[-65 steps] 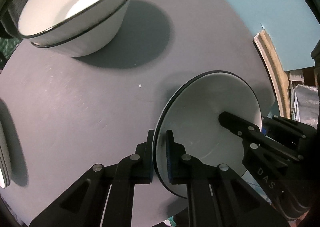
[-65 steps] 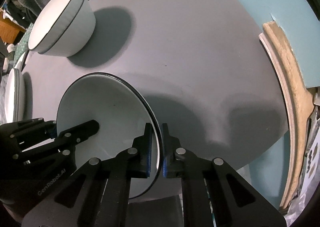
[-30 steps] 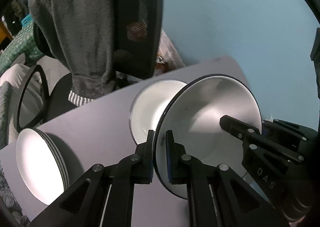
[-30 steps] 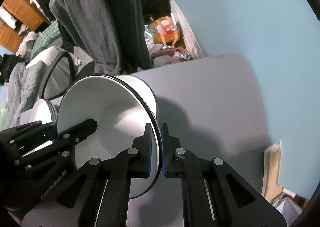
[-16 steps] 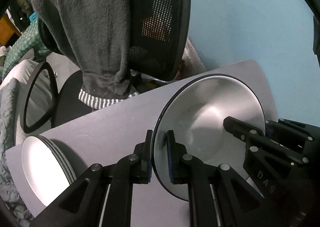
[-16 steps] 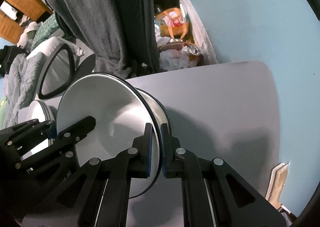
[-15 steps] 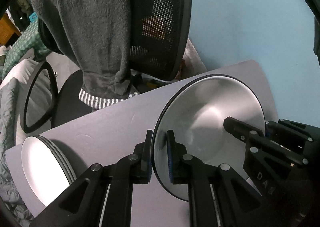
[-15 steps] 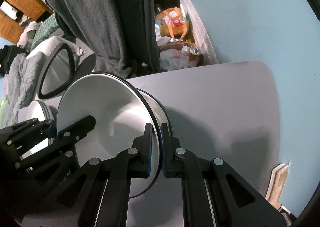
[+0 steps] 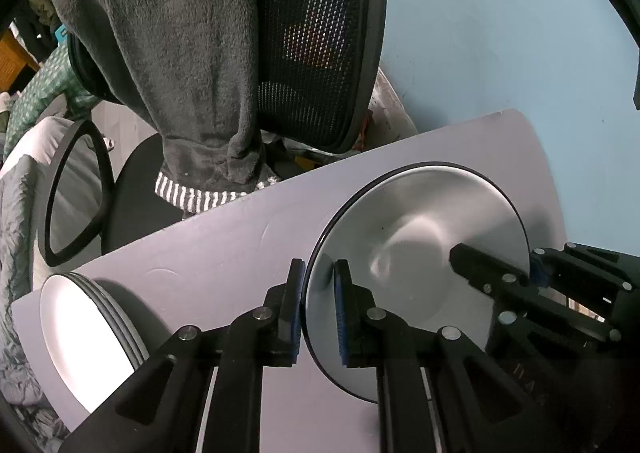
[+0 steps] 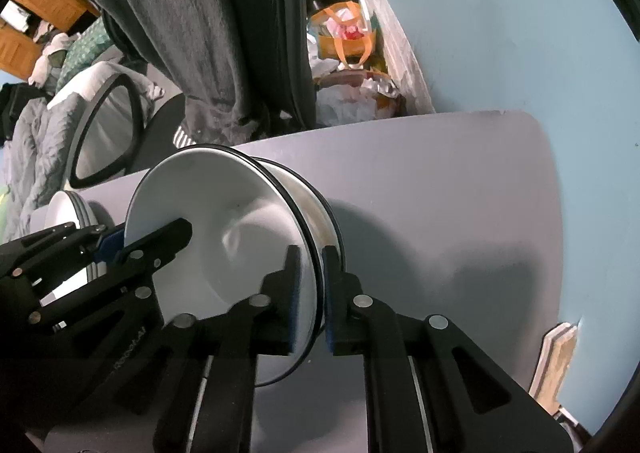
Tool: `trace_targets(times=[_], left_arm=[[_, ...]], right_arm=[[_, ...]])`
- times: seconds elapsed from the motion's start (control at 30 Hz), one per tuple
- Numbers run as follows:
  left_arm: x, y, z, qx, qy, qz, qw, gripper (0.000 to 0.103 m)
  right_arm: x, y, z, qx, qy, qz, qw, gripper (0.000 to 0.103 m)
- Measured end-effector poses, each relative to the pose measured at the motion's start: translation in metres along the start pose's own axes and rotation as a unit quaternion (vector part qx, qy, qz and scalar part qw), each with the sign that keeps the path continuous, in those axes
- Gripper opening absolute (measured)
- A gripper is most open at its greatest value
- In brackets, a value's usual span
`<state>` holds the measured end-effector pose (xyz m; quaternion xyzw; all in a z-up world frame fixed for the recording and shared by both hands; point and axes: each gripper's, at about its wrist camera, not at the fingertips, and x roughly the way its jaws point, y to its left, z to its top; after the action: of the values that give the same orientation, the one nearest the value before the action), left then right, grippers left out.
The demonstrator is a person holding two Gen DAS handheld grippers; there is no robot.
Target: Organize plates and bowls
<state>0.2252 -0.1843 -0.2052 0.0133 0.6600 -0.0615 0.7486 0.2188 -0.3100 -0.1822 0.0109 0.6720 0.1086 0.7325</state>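
Note:
A white bowl (image 9: pixel 420 249) with a black rim is held between both grippers. My left gripper (image 9: pixel 318 305) is shut on its left rim. My right gripper (image 10: pixel 308 299) is shut on its right rim, and the bowl (image 10: pixel 224 233) sits just over the stacked bowls (image 10: pixel 320 213) on the grey table (image 10: pixel 440 193). Whether it touches them I cannot tell. A stack of white plates (image 9: pixel 84 329) stands at the table's left, also seen in the right wrist view (image 10: pixel 70 213).
An office chair (image 9: pixel 320 37) draped with a grey garment (image 9: pixel 180 65) stands behind the table's far edge. A blue wall (image 9: pixel 500 21) runs along the right. Clutter and an orange bag (image 10: pixel 346 37) lie on the floor beyond.
Both grippers have carried the bowl from the near table area to the far side and lowered it onto the stacked bowls, which it now hides in the left wrist view.

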Motion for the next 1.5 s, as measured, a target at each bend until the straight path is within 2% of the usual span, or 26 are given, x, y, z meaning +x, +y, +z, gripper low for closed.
trace_targets(times=[0.2, 0.43, 0.53, 0.57, 0.7, 0.87, 1.0, 1.1, 1.23, 1.33, 1.5], left_arm=[[-0.003, -0.001, -0.001, 0.002, -0.001, -0.001, 1.0, 0.029], [-0.016, 0.006, -0.003, -0.011, -0.015, 0.001, 0.9998, 0.037], [-0.024, 0.009, -0.005, -0.02, -0.019, -0.004, 0.9996, 0.04], [-0.027, 0.01, -0.006, -0.023, -0.021, -0.005, 0.9995, 0.041], [-0.039, 0.014, -0.01, -0.028, -0.031, -0.013, 0.999, 0.05], [-0.056, 0.017, -0.017, -0.031, -0.044, -0.018, 0.9984, 0.052], [-0.07, 0.019, -0.022, -0.029, -0.061, -0.019, 0.9975, 0.058], [-0.08, 0.02, -0.026, -0.026, -0.071, -0.02, 0.997, 0.058], [-0.094, 0.024, -0.033, -0.026, -0.084, -0.021, 0.9959, 0.063], [-0.104, 0.029, -0.04, -0.033, -0.097, -0.027, 0.9943, 0.065], [-0.117, 0.035, -0.052, -0.039, -0.103, -0.04, 0.9931, 0.065]], right_arm=[[-0.002, 0.0, 0.001, 0.008, 0.007, 0.008, 1.0, 0.015], [-0.012, -0.001, -0.001, 0.018, 0.001, 0.022, 1.0, 0.023], [-0.017, 0.001, -0.002, 0.018, -0.005, 0.02, 1.0, 0.029], [-0.019, 0.002, -0.003, 0.017, -0.009, 0.012, 1.0, 0.034], [-0.035, 0.001, -0.003, 0.016, -0.032, 0.001, 0.999, 0.043], [-0.054, 0.001, -0.004, 0.011, -0.056, -0.014, 0.998, 0.045], [-0.076, 0.006, -0.007, 0.001, -0.084, -0.03, 0.996, 0.052], [-0.086, 0.01, -0.012, -0.005, -0.098, -0.039, 0.994, 0.055], [-0.097, 0.012, -0.021, -0.01, -0.108, -0.045, 0.993, 0.058], [-0.104, 0.014, -0.029, -0.015, -0.113, -0.053, 0.992, 0.064], [-0.112, 0.016, -0.039, -0.015, -0.121, -0.068, 0.99, 0.065]])
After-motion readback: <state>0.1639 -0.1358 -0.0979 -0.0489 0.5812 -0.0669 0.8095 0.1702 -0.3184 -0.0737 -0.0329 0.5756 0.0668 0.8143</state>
